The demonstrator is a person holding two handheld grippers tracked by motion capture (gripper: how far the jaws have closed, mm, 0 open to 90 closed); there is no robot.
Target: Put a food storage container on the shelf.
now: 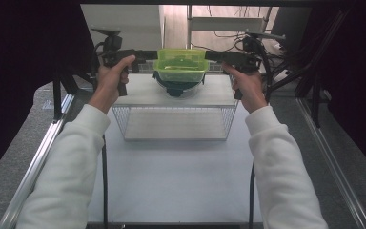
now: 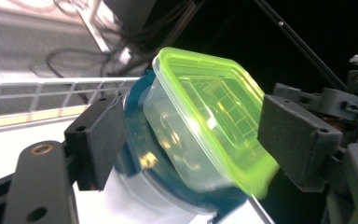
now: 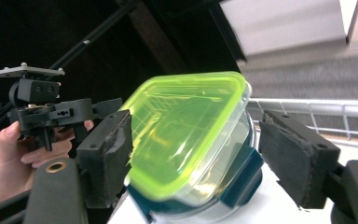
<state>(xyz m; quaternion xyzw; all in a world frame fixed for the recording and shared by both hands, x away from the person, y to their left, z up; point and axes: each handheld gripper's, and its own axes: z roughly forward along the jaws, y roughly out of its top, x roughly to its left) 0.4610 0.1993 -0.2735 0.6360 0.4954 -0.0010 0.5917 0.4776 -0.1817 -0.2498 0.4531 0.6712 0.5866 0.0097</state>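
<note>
A clear box with a yellow-green lid (image 1: 180, 64) sits on a dark teal lidded container (image 1: 177, 89), on top of a white wire rack (image 1: 138, 97). My left gripper (image 1: 147, 57) is at the box's left end and my right gripper (image 1: 214, 56) at its right end. In the left gripper view the green-lidded box (image 2: 200, 116) and the teal container (image 2: 137, 154) lie between my left gripper's (image 2: 198, 140) spread jaws. In the right gripper view my right gripper (image 3: 200, 158) is open around the box (image 3: 186, 126), with a gap at the right pad (image 3: 293, 158).
The rack stands at the far end of a white tabletop (image 1: 176, 181). Metal frame rails (image 1: 38, 157) run along both sides, with dark curtains beyond. Cables and a railing lie behind the rack. White sleeves (image 1: 71, 162) reach in from the bottom.
</note>
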